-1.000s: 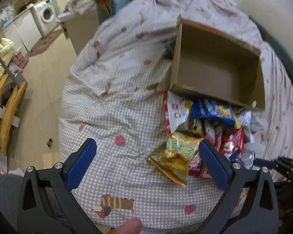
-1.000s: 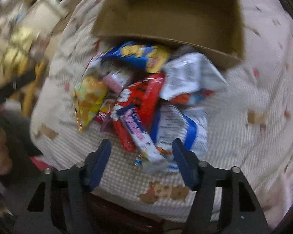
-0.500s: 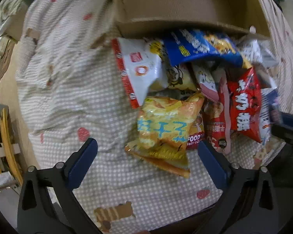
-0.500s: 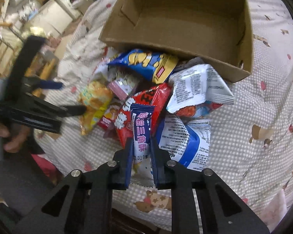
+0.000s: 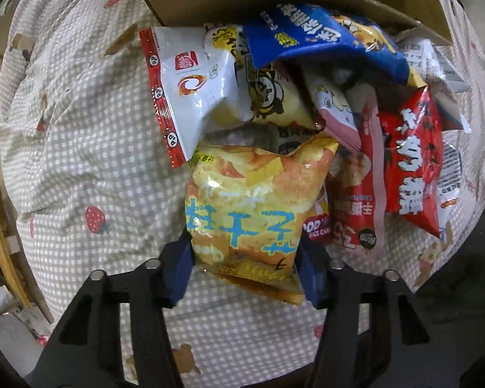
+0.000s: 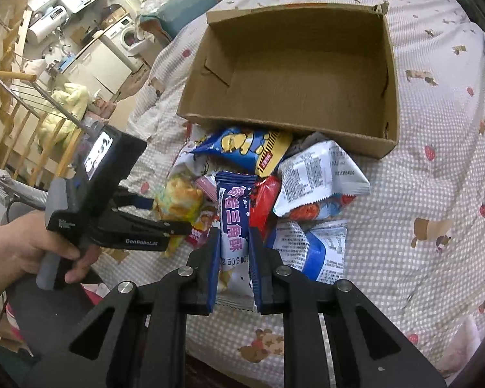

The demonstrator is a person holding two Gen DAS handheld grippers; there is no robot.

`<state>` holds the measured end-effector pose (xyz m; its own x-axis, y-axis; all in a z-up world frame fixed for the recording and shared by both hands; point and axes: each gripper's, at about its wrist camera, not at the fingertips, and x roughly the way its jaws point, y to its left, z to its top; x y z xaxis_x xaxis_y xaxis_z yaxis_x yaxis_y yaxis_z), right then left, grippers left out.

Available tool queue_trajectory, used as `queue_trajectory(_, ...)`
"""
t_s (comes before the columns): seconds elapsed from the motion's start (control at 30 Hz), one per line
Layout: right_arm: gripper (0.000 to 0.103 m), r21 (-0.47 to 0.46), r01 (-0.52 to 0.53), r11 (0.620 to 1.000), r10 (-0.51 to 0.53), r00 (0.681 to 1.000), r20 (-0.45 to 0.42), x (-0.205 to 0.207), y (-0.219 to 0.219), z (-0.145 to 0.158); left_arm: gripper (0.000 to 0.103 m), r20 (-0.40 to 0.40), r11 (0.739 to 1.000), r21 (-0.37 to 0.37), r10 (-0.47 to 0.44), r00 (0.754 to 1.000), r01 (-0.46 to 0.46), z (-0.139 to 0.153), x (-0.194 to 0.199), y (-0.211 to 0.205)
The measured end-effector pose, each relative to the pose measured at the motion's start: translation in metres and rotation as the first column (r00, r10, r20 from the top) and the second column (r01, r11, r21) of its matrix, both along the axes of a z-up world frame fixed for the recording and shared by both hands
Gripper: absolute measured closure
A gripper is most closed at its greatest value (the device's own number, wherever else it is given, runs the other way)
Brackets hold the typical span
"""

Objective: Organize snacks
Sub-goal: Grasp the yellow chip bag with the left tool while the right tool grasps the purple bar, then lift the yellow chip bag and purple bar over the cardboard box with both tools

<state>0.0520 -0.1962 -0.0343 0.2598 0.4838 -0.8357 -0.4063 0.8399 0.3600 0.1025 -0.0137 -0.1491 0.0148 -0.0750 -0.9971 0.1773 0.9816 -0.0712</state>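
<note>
Slippage is the risk: the right gripper (image 6: 232, 255) pinches only the purple packet's (image 6: 234, 213) tail above the pile before the empty cardboard box (image 6: 384, 142), while the left gripper's (image 5: 244, 258) closing jaws seemingly just touch the puffy yellow bag (image 5: 252, 207).

Cardboard box (image 6: 294, 74) looks empty; snack pile (image 6: 258, 187) crowds its near wall.

Yellow-orange snack bag (image 5: 252, 207) — gingham, strawberry-dotted bedspread (image 5: 90, 168)
</note>
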Motion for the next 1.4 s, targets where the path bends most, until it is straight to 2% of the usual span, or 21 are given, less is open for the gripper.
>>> queue_trajectory(0.23, 0.085, 0.017, 0.021, 1.000, -0.021, 1.000, 0.015, -0.002, -0.003, 0.000, 0.060, 0.018, 0.999, 0.045, -0.005, 1.000, 0.004, 0.016, -0.028, -0.002)
queue_trajectory(0.5, 0.085, 0.040, 0.023, 0.999, -0.025, 0.998, 0.050, -0.003, -0.004, 0.011, 0.061, 0.081, 0.994, 0.065, 0.084, 0.993, -0.089, 0.038, -0.067, -0.022)
queue_trajectory(0.67, 0.085, 0.066, 0.033, 0.997, -0.039, 0.996, 0.081, -0.005, -0.009, 0.018, 0.061, 0.141, 0.988, 0.064, 0.133, 0.981, -0.144, 0.075, -0.095, -0.025)
queue_trajectory(0.77, 0.085, 0.086, 0.048, 0.995, -0.057, 0.993, 0.105, -0.004, -0.014, 0.023, 0.061, 0.192, 0.985, 0.070, 0.141, 0.971, -0.156, 0.113, -0.099, -0.025)
queue_trajectory(0.87, 0.085, 0.113, 0.075, 0.991, -0.090, 0.987, 0.131, -0.002, -0.020, 0.031, 0.061, 0.250, 0.982, 0.077, 0.147, 0.957, -0.171, 0.151, -0.096, -0.024)
queue_trajectory(1.0, 0.085, 0.161, 0.104, 0.981, -0.132, 0.977, 0.170, 0.003, -0.028, 0.045, 0.061, 0.311, 0.977, 0.073, 0.168, 0.935, -0.200, 0.177, -0.087, -0.022)
queue_trajectory(1.2, 0.085, 0.273, 0.153, 0.950, -0.223, 0.943, 0.247, 0.004, -0.048, 0.068, 0.061, 0.366, 0.973, 0.043, 0.196, 0.910, -0.227, 0.186, -0.045, 0.007)
queue_trajectory(1.27, 0.085, 0.305, 0.175, 0.936, -0.257, 0.932, 0.256, 0.008, -0.055, 0.073, 0.061, 0.372, 0.971, 0.027, 0.211, 0.904, -0.238, 0.175, -0.026, 0.026)
queue_trajectory(1.4, 0.085, 0.325, 0.202, 0.924, -0.296, 0.915, 0.274, 0.021, -0.064, 0.081, 0.061, 0.419, 0.970, 0.018, 0.212, 0.883, -0.242, 0.185, -0.005, 0.028)
